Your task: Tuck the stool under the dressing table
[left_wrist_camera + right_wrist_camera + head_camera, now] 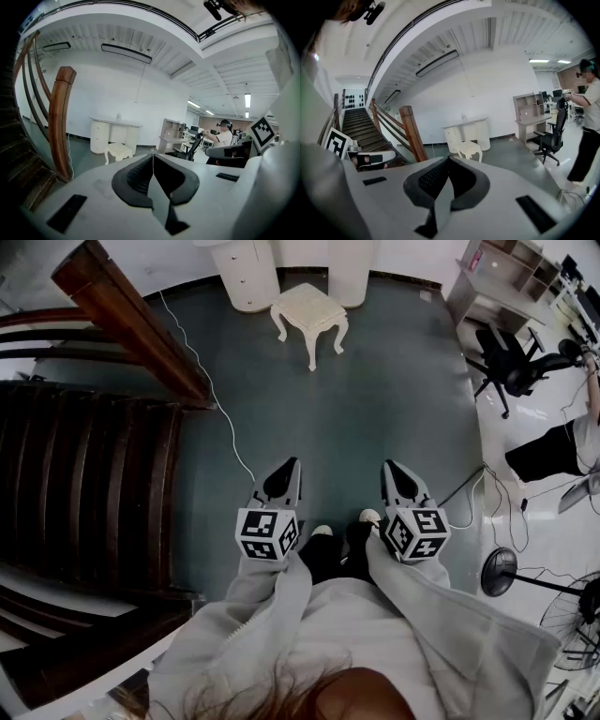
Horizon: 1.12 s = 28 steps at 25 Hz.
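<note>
- The stool (309, 307) stands out on the open floor at twelve o'clock from the person. It is just in front of the dressing table (246, 273) and not yet tucked under.
- Its seat looks nearly square, so I can pick out no real long axis. It sits skewed to the table's front.
- The left gripper (292, 463) and right gripper (388, 465) have their jaws together on nothing. They are carried low, probably because the stool is well out of reach.
- A staircase (84, 474) lies at nine o'clock and an office chair (511, 357) at two.
</note>
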### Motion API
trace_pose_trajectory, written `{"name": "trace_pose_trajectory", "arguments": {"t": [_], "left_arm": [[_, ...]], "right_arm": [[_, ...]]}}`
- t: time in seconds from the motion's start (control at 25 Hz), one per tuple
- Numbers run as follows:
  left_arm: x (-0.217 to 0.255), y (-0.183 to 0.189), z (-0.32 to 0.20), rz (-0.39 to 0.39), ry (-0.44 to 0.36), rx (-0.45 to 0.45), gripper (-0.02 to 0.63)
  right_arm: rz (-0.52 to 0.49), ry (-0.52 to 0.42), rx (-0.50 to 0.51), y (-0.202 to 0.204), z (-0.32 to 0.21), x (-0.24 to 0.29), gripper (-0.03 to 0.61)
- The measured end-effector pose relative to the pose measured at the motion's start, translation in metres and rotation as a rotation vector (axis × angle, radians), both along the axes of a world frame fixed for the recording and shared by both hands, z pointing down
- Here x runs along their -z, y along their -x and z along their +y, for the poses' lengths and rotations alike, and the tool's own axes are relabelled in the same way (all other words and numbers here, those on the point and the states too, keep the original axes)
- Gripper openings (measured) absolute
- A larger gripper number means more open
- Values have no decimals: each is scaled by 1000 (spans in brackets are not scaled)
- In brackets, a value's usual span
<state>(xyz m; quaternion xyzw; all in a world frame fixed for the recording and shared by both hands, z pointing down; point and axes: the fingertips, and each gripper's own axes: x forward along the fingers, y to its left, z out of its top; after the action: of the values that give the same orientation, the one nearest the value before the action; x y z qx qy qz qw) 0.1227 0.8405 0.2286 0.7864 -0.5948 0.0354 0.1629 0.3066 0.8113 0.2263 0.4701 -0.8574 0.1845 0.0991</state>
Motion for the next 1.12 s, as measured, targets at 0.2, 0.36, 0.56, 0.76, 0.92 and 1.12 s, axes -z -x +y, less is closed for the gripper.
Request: {"name": "trace_pose_trajectory", "arguments": {"t": [0.2, 0.36, 0.56, 0.76, 0.92, 1.12], "left_arm": [[1, 0, 13, -20, -6, -4, 17], [1, 5, 17, -17, -6, 1, 17], [-1, 1, 28, -13, -6, -12, 17], [-9, -3, 37, 19, 19, -5, 17], [-5, 2, 26, 21, 2, 12, 17], [-6, 2, 9, 13, 0, 23, 17]], "right_arm": [[-6, -7, 18, 8, 12, 3, 49], [-28, -13, 32, 15, 17, 5, 49], [-17, 2, 37, 17, 32, -1, 49], [-14, 30, 37, 16, 37, -7, 49], [-8, 18, 58, 20, 27, -7, 49], [-18, 36, 51, 16, 3, -17, 49]]}}
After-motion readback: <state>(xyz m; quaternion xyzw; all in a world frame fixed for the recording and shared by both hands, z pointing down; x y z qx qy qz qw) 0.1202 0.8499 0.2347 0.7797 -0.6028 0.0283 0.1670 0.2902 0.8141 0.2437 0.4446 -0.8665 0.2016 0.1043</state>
